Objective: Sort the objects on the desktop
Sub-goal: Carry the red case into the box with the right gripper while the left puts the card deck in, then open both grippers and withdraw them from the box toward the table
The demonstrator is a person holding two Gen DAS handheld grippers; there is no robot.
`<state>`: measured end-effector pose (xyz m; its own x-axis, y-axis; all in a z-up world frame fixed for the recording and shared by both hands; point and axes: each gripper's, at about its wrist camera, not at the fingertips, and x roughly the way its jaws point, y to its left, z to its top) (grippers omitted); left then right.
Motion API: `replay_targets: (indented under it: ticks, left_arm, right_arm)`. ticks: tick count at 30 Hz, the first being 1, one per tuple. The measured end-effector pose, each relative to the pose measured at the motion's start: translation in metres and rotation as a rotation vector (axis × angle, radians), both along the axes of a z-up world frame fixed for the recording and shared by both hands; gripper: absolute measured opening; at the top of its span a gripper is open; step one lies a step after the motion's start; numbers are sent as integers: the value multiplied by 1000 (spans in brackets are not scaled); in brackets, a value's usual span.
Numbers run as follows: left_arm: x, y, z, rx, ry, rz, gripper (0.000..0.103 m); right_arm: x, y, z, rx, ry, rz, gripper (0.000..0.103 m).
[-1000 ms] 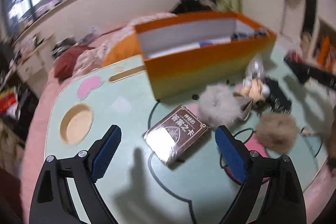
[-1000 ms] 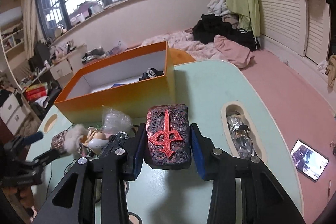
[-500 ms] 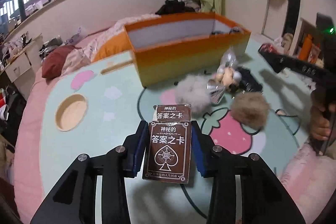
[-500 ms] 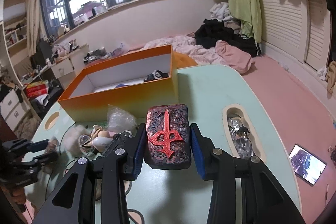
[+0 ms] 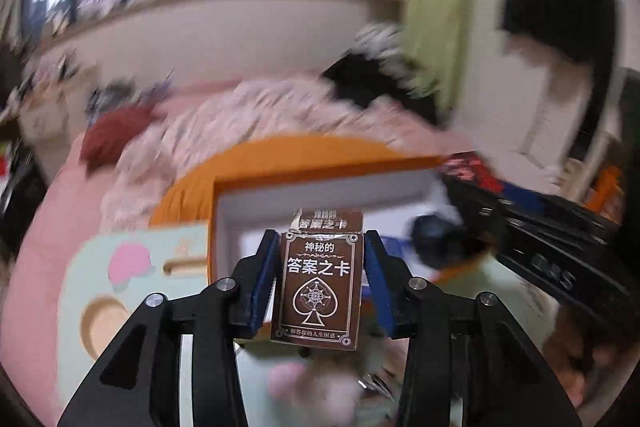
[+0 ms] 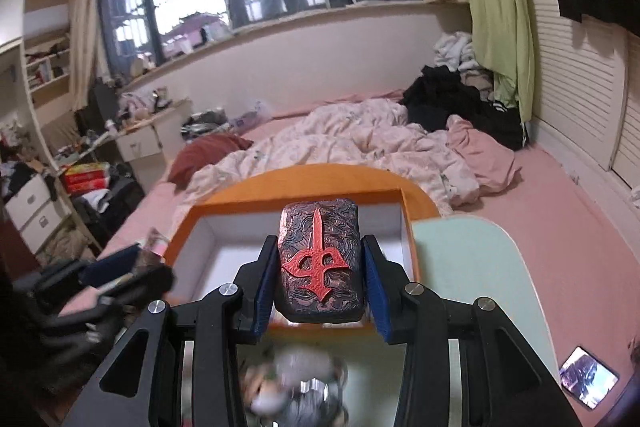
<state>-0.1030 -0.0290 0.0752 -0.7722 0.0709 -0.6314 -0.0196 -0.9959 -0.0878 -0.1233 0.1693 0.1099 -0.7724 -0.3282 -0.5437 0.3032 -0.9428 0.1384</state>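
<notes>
My left gripper (image 5: pixel 320 247) is shut on a brown card box (image 5: pixel 318 285) with a spade emblem and holds it over the near wall of the orange box (image 5: pixel 320 171). My right gripper (image 6: pixel 320 251) is shut on a dark case with a red emblem (image 6: pixel 320 255) and holds it above the orange box (image 6: pixel 296 201), whose white inside shows behind it. The right gripper with its case also shows blurred at the right of the left wrist view (image 5: pixel 520 211). The left gripper shows blurred at the left of the right wrist view (image 6: pixel 108 275).
The mint green table (image 5: pixel 120 307) has a round recess (image 5: pixel 104 323) at its left. Fluffy balls and small toys (image 6: pixel 296 383) lie blurred on the table below both grippers. A bed with crumpled bedding (image 6: pixel 360 147) lies behind the orange box. A phone (image 6: pixel 588 381) lies on the floor.
My left gripper closed on the card box on the table, lifted it and carried it to the orange box. My right gripper carried the dark case up and over the orange box.
</notes>
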Motion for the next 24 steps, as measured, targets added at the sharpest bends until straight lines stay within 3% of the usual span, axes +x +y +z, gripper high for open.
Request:
replay_targets:
  ticks: [2, 3, 4, 6, 7, 11, 15, 19, 24]
  left_arm:
    - [-14, -5, -21, 39, -75, 29, 49]
    - [-15, -6, -26, 49, -73, 25, 55]
    - [-11, -4, -26, 31, -35, 23, 69]
    - [-1, 1, -24, -12, 16, 28, 79]
    - [3, 3, -21, -18, 34, 27, 79]
    - [29, 5, 3, 10, 103, -12, 80]
    - [60, 7, 12, 10, 83, -72, 82]
    - [103, 5, -9, -21, 33, -124, 82]
    - [135, 6, -62, -99, -95, -128, 82]
  right_arm:
    - [-17, -7, -14, 81, -42, -18, 41]
    - [-24, -9, -26, 109, -72, -28, 42]
    - [-27, -7, -34, 111, -93, -30, 48]
    - [-21, -6, -38, 113, -53, -18, 55]
    - [-18, -7, -38, 138, -39, -25, 61]
    - [1, 2, -24, 114, 38, -51, 65]
    - [40, 28, -8, 8, 77, -60, 87]
    - [83, 46, -14, -26, 14, 25, 90]
    - [122, 56, -53, 90, -71, 68, 90]
